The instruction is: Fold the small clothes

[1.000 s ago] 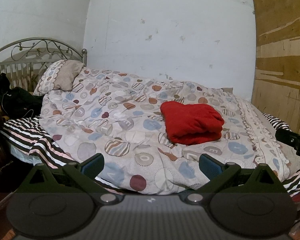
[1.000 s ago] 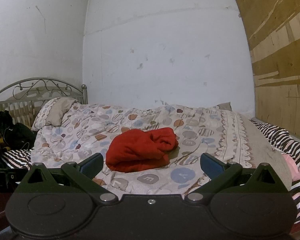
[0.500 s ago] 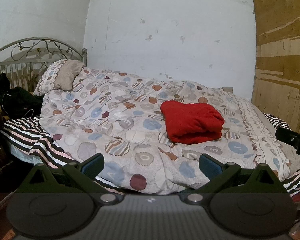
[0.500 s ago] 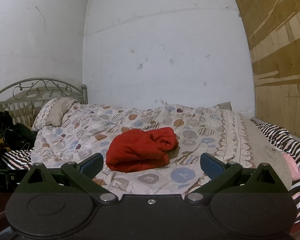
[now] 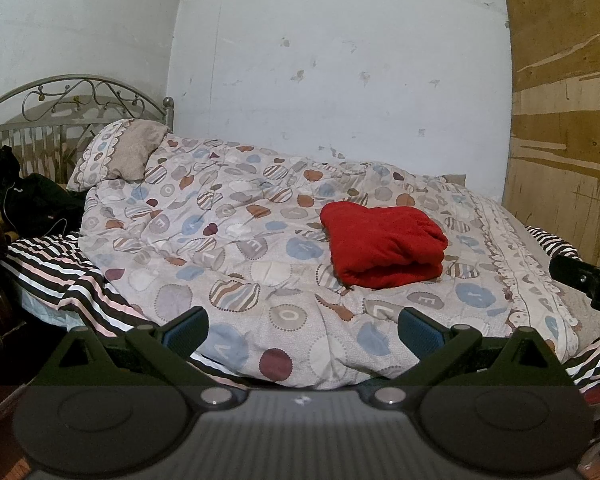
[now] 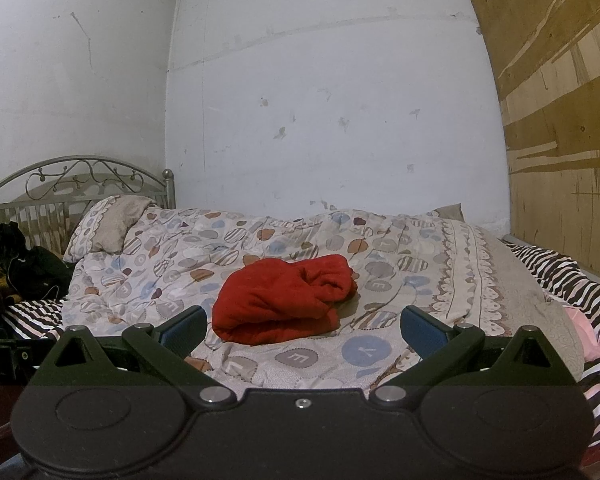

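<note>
Resting: red garment (image 5: 382,248) (image 6: 284,300) is lying folded into a thick bundle on the quilt, toward the bed's middle, with nothing touching it.
Left gripper: left gripper (image 5: 302,326) is hovering at the near edge of the bed with its jaws spread wide and nothing between them, well short of the garment.
Right gripper: right gripper (image 6: 302,326) is likewise standing wide and empty, with the garment lying just beyond its blue fingertips (image 6: 184,326); part of its body is showing at the right edge of the left wrist view.
Surface: patterned quilt (image 5: 228,240) (image 6: 384,256), printed with dots, hearts and stripes, is covering most of the bed and lying rumpled.
Sheet: striped sheet (image 5: 64,276) (image 6: 560,276) is showing beneath the quilt on both sides.
Pillow: pillow (image 5: 120,156) (image 6: 108,228) is leaning at the head end against the metal headboard (image 5: 76,96) (image 6: 80,172).
Clutter: dark clothing (image 5: 32,200) (image 6: 28,268) is piling up on the left beside the pillow.
Room: white wall (image 5: 340,60) (image 6: 320,100), scuffed and marked, is standing behind the bed, and a wooden board (image 5: 564,100) (image 6: 556,120) is rising along the right side.
</note>
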Available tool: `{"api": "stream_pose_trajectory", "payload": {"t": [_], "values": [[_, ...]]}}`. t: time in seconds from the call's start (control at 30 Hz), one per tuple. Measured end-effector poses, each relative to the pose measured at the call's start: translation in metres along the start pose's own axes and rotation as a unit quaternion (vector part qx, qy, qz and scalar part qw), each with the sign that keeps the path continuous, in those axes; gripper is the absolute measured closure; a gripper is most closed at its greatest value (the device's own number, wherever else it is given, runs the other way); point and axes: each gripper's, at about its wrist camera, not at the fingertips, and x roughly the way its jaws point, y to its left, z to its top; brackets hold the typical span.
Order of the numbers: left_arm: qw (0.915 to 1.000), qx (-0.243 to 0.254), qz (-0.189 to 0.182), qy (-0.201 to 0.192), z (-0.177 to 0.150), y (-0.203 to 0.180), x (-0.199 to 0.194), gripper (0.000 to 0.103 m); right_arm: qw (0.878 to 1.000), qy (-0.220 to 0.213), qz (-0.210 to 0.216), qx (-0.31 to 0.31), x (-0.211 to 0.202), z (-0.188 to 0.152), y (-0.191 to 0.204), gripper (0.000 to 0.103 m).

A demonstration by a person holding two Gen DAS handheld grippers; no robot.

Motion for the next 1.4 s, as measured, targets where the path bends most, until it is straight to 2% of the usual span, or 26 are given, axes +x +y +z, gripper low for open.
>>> {"api": "stream_pose_trajectory", "payload": {"t": [1.4], "values": [[1.0000,0.007,-0.001,-0.001,0.0051,-0.0015,-0.0036,0.000,1.000,-0.001,0.002,0.000,-0.0042,0.0017,0.0093,0.000]]}}
